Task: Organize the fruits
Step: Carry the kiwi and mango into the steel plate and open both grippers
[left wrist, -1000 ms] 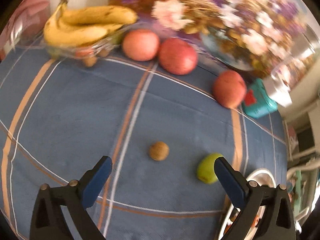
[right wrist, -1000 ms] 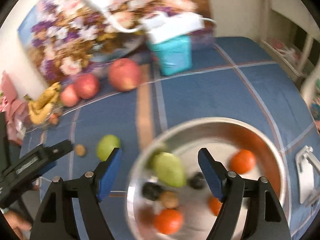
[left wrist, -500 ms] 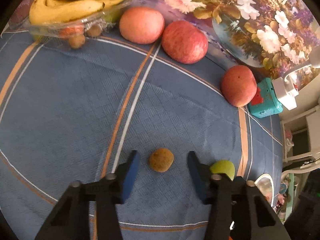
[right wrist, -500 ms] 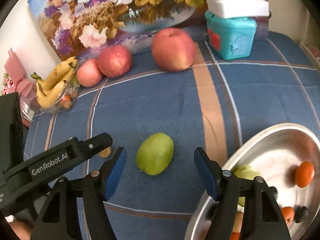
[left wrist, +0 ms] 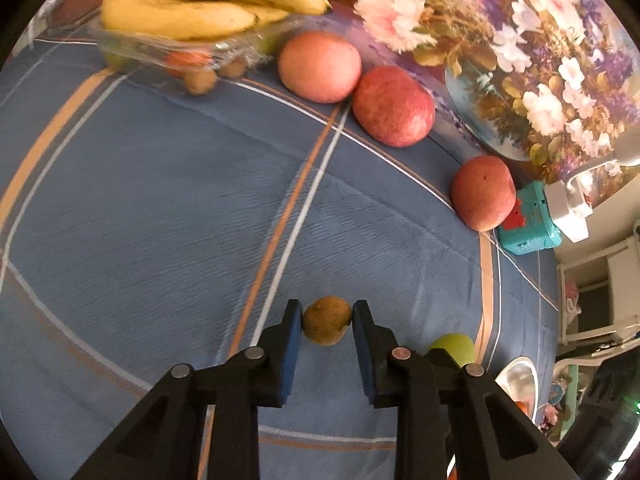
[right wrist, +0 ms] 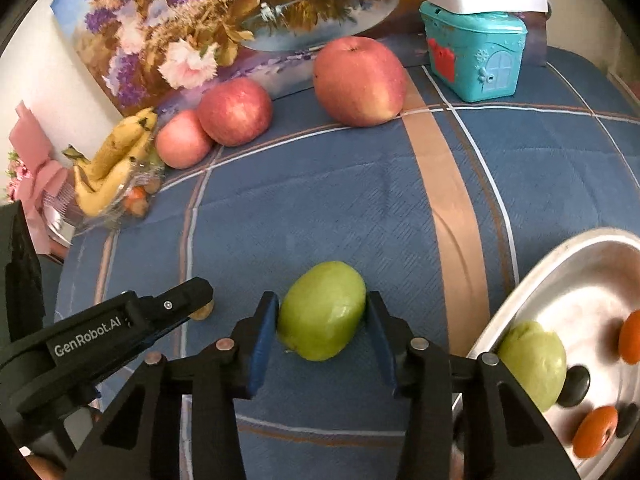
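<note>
Blue cloth point(right wrist: 360, 208) on the table, checked with tan bands and thin white lines. Between the blue pads of the black right tool point(right wrist: 322, 344): a light green fruit point(right wrist: 322, 312). Between the blue pads of the black left tool point(left wrist: 326, 344): a brown speckled fruit point(left wrist: 326, 320). Far ahead: three pink-red apples point(right wrist: 358, 80), yellow bananas point(left wrist: 200, 4), a turquoise box point(right wrist: 476, 56), a painting point(right wrist: 200, 12) of purple, white and pink flowers. Right of the right tool: silver bowl point(right wrist: 532, 292) with orange, green and black fruits.

My left gripper point(left wrist: 326, 322): black angular plastic frame, triangular cut-outs in the arms, round silver screw heads at the joints, blue pads point(left wrist: 290, 350) lining the fingers. My right gripper point(right wrist: 322, 320): same black frame, silver screws, blue pads point(right wrist: 262, 346). White "GenRobot.AI" lettering on the left one's side.
</note>
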`<state>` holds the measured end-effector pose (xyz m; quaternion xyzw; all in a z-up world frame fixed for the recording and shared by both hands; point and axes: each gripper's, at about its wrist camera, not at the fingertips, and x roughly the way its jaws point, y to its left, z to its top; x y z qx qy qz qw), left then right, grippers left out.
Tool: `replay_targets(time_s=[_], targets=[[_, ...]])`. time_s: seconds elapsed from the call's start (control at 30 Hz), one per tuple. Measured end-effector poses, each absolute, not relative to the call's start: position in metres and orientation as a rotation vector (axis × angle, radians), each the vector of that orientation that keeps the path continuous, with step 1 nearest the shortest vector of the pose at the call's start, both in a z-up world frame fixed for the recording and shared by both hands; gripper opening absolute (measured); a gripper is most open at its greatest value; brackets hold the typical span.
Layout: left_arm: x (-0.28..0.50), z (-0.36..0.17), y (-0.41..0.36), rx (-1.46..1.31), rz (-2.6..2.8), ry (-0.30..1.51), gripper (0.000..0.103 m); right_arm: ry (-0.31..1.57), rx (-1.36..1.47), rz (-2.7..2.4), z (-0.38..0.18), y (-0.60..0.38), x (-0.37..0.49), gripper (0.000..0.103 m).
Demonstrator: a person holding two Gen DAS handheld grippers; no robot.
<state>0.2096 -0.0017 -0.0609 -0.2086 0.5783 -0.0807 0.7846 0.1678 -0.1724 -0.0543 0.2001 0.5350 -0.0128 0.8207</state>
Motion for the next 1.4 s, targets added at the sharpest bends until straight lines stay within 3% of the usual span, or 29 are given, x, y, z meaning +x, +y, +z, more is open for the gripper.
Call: replay_targets(time_s=[0.5, 0.87, 1.3, 1.4], targets=[[0.117, 0.010, -0.023, -0.334, -0.235, 1.159, 0.028, 1.102, 0.427, -0.132, 0.004, -0.187, 0.068, 0.046], [0.061, 0.000, -0.101, -0.271, -0.439, 1.249, 0.028, 1.165, 0.452, -0.406, -0.008, -0.266, -0.010, 0.046], [0.045, -0.023, -0.156, -0.194, -0.538, 1.319, 0.029, 1.228, 0.451, -0.432, -0.022, -0.289, -0.016, 0.046], [0.045, -0.025, -0.152, -0.198, -0.532, 1.324, 0.039, 1.233, 0.454, -0.423, -0.023, -0.289, -0.017, 0.047]])
